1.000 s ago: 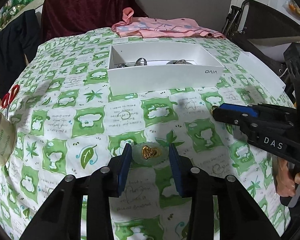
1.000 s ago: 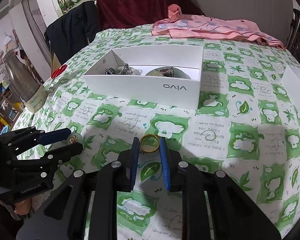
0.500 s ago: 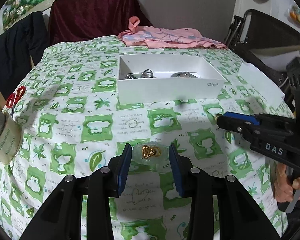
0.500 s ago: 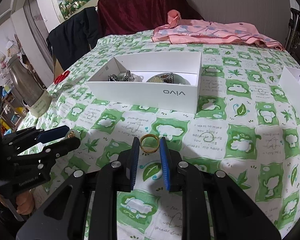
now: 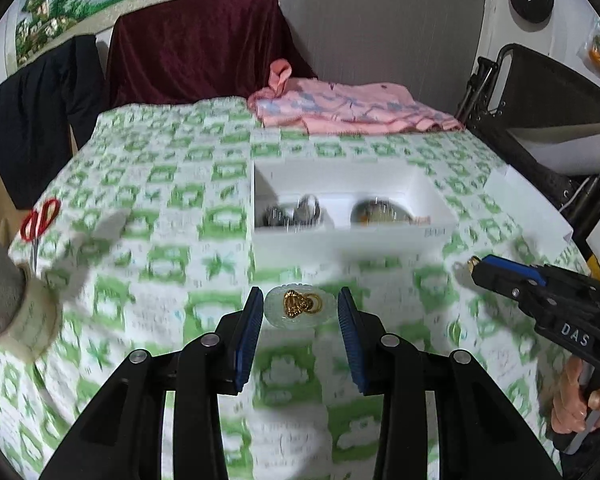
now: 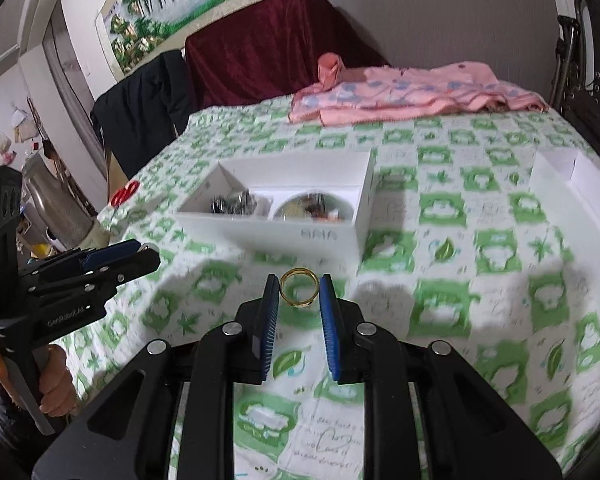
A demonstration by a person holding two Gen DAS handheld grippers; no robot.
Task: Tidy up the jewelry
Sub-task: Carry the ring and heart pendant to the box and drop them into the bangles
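Lifting, left wrist view: the left gripper [image 5: 299,314] now carries the pale pendant [image 5: 299,307] with its gold charm clear of the tablecloth [image 5: 160,216], where a second ago it sat low over the cloth; the scene is streaked with motion blur.
Left tongs: pinching the pendant, both blue pads against its sides.
Meaning for the task: judged, pickup is done and the carry to the white box [image 5: 352,236] is under way.
Room, left view: bare cloth lies between pendant and the box's near wall; the wall must be cleared from above. Scissors [image 5: 40,222] lie well apart at the left edge.
Neighbour: the right gripper [image 5: 476,266] rides beside, apart from the pendant.

Lifting, right wrist view: the gold ring [image 6: 299,288] hangs higher over the cloth than before, held in the right gripper [image 6: 299,294].
Right tongs: pinching the ring across its width.
Box contents: jewelry fills both near compartments of the white box [image 6: 284,236]; the back strip looks free.
Room, right view: the left gripper [image 6: 144,254] approaches the same box from the left, so the two could crowd at the rim. The box lid [image 6: 568,176] lies well apart to the right.
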